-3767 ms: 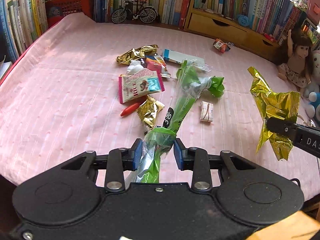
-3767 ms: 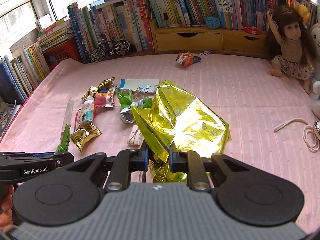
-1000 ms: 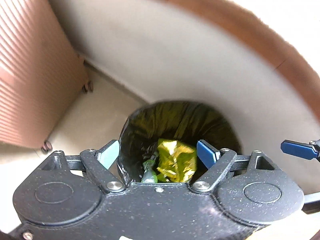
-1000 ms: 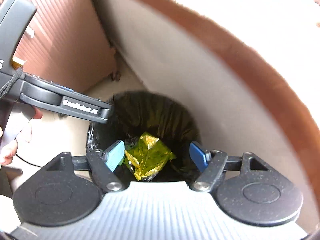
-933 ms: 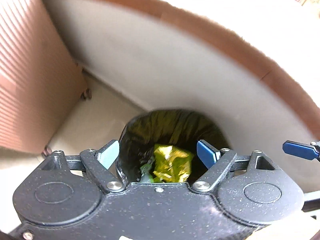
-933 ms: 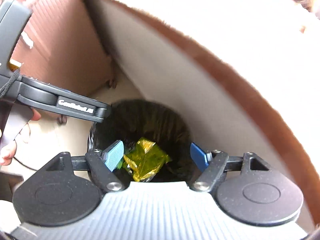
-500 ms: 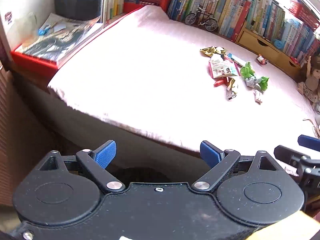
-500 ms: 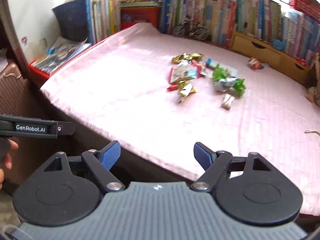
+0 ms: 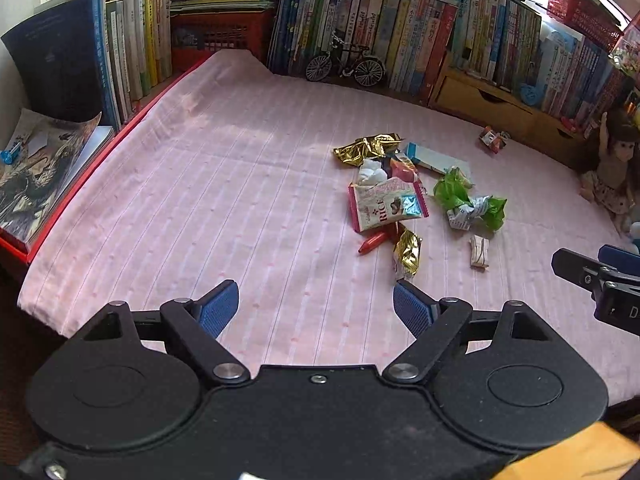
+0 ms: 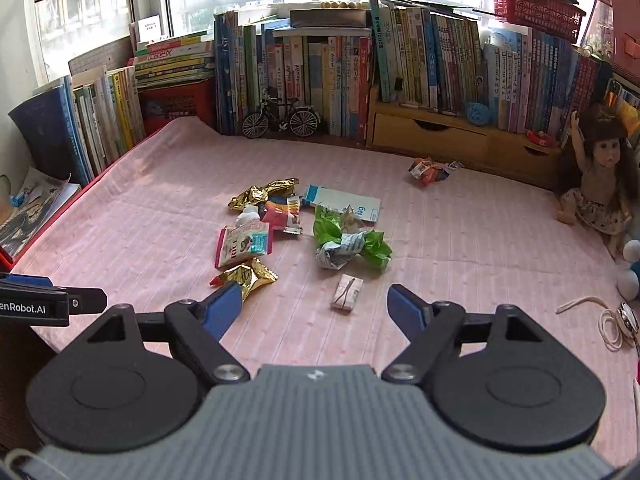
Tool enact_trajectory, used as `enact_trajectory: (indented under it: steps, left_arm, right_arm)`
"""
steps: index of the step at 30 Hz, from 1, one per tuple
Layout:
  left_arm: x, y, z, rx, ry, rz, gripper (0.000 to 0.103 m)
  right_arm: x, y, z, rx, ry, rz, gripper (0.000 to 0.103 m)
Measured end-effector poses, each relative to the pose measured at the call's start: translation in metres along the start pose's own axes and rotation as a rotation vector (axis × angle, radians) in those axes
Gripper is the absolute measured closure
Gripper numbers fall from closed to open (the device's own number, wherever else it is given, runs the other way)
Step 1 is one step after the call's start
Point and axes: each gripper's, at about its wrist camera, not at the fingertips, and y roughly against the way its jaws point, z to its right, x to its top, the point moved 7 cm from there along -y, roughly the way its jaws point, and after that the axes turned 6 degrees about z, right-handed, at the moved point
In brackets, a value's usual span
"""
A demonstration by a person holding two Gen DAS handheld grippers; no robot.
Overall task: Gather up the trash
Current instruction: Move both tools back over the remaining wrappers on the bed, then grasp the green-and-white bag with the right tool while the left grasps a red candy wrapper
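Several pieces of trash lie on the pink bed cover (image 9: 224,200): a pink rice snack bag (image 9: 386,206) (image 10: 243,245), a gold wrapper (image 9: 407,254) (image 10: 250,276), a crumpled green wrapper (image 9: 468,202) (image 10: 348,242), a small white packet (image 9: 479,251) (image 10: 347,293), another gold wrapper (image 9: 366,148) (image 10: 264,193), a white-and-blue box (image 9: 436,159) (image 10: 342,201), and an orange wrapper (image 10: 428,170) farther back. My left gripper (image 9: 316,306) is open and empty over the near edge. My right gripper (image 10: 316,305) is open and empty, just short of the white packet.
Rows of books (image 10: 320,72) line the back and left, with a model bicycle (image 10: 281,119) and a wooden drawer unit (image 10: 460,140). A doll (image 10: 598,176) sits at the right; a white cord (image 10: 592,312) lies near it. Magazines (image 9: 36,172) lie at the left.
Both grippers let go of their wrappers into the black bin bag, then rose from it. They now face the bed, closer to the trash than half a second ago.
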Motion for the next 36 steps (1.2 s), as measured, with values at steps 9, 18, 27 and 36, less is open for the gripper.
enact_trajectory:
  steps: [9,18,27,36]
  left_arm:
    - [0.056,-0.064,0.05,0.014,-0.01,0.006,0.013]
    - [0.073,-0.14,0.084,0.024,-0.062,-0.042,0.01]
    - [0.062,-0.195,0.086,0.064,-0.075,-0.134,0.01]
    - [0.051,-0.216,0.082,0.082,-0.046,-0.176,0.01]
  right_arm:
    - [0.024,-0.058,0.041,0.017,-0.017,-0.015,0.015]
    - [0.02,-0.128,0.056,0.079,0.004,-0.104,0.016]
    - [0.011,-0.179,0.056,0.122,-0.025,-0.187,0.016]
    - [0.0,-0.207,0.062,0.119,-0.085,-0.249,0.016]
